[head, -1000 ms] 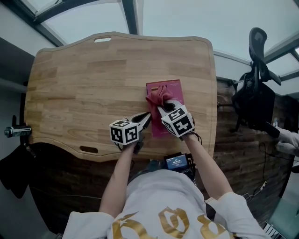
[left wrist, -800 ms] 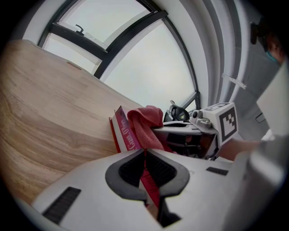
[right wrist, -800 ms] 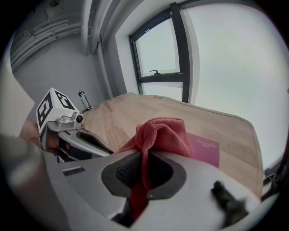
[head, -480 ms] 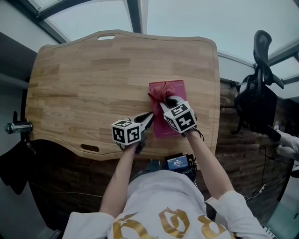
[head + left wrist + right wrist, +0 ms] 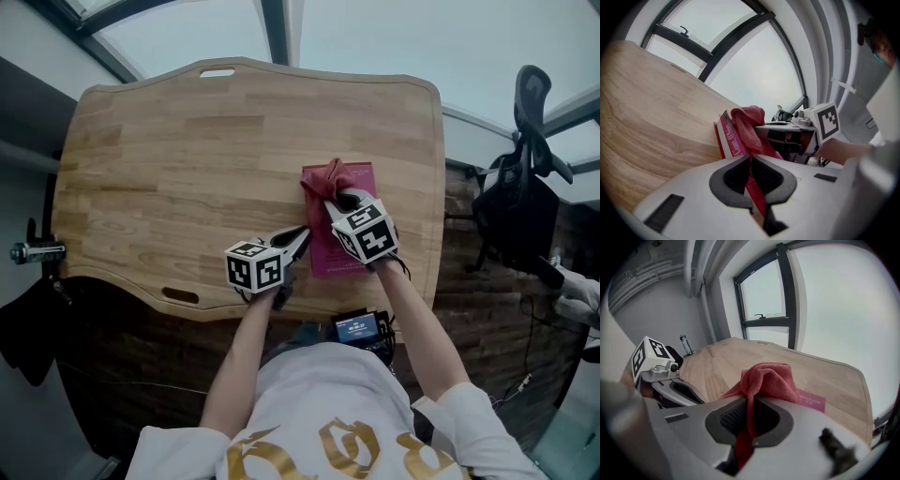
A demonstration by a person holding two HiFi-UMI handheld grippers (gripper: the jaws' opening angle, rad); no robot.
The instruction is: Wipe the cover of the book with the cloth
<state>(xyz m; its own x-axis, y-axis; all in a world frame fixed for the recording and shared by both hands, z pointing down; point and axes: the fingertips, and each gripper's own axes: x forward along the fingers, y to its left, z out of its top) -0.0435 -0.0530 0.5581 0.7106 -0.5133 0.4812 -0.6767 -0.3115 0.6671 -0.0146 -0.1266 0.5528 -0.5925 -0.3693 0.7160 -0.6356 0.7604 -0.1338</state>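
Right gripper (image 5: 336,202) clenched on cloth (image 5: 327,178), bunched at book (image 5: 319,254) far end. Bare cover lies nearer person, long axis near–far. Left gripper (image 5: 301,237) pinches book's left edge.

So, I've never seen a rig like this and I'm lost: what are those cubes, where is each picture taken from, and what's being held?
No robot: a person holds a two-jaw gripper in each hand; the marker cubes are part of them. One picture comes from a head camera looking down, the other two from cameras on each gripper. On the table lies a red book. The left gripper is shut on the book's edge; the right gripper is shut on a cloth resting on the cover.
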